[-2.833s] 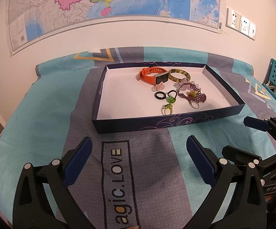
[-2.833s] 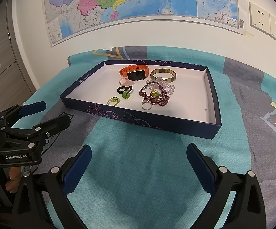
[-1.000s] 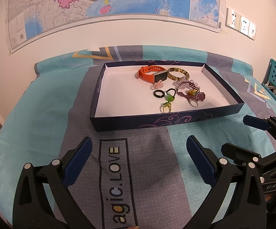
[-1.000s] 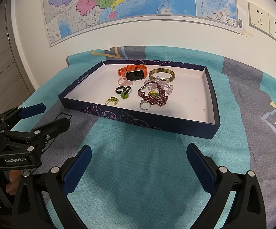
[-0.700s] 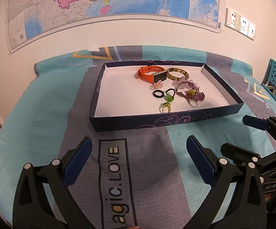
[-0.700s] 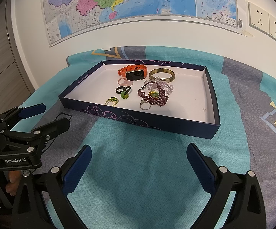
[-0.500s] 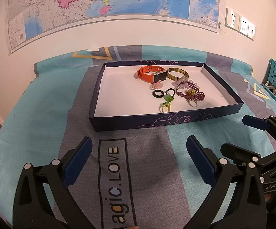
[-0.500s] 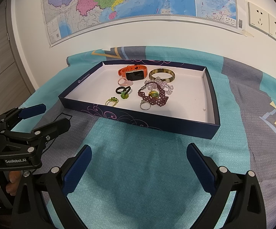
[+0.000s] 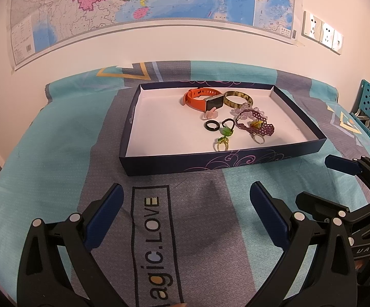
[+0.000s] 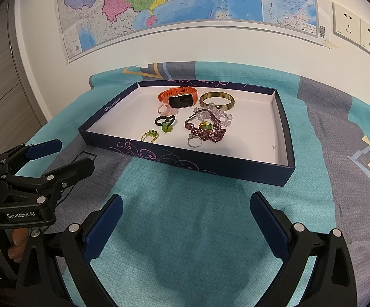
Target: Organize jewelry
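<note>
All jewelry lies in navy box lid (image 10: 283,138), clustered w/ orange smartwatch (image 10: 178,97) at far wall. Left gripper (image 9: 185,209) & right gripper (image 10: 185,215) gape, empty, near side. Fits sorted or unsorted.

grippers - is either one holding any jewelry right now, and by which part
Nothing is held. The left gripper and right gripper are both open over the cloth, short of the dark blue tray where all the jewelry lies.

My left gripper (image 9: 186,206) and right gripper (image 10: 185,208) sit side by side before the tray (image 9: 159,162) | tray on the surface (image 9: 56,140), map (image 9: 133,2) on the wall behind | in tray: watch (image 9: 201,99) and bangle (image 9: 237,98) at back, bracelet (image 9: 255,126) right of the rings (image 9: 218,130)
</note>
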`<control>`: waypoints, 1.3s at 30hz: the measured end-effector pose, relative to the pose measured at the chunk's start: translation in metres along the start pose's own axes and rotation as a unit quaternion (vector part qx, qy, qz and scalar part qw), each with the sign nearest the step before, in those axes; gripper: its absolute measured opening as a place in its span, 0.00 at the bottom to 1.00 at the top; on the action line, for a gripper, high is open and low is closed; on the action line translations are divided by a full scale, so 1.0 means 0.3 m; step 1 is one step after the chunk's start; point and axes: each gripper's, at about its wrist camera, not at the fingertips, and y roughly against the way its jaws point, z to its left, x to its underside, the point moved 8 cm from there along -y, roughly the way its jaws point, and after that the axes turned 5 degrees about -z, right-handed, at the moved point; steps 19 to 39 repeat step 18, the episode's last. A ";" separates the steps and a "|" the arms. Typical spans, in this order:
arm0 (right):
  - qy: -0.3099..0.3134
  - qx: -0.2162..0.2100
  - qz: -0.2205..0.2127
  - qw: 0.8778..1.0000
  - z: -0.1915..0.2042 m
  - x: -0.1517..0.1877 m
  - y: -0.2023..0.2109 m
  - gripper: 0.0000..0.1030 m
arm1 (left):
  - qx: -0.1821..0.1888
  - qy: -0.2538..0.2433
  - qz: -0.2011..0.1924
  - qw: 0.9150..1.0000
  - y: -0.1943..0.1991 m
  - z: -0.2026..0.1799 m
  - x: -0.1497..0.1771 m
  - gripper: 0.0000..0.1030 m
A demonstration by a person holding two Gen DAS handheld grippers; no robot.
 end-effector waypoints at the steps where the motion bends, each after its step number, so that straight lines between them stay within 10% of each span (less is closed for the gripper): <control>1: 0.000 0.000 0.000 1.000 0.001 0.001 0.000 0.93 | 0.000 0.000 0.000 1.000 -0.001 0.003 -0.001 0.94; 39: -0.011 0.020 0.011 1.000 -0.163 0.000 0.047 0.93 | 0.015 0.010 0.023 1.000 -0.027 0.025 0.018 0.94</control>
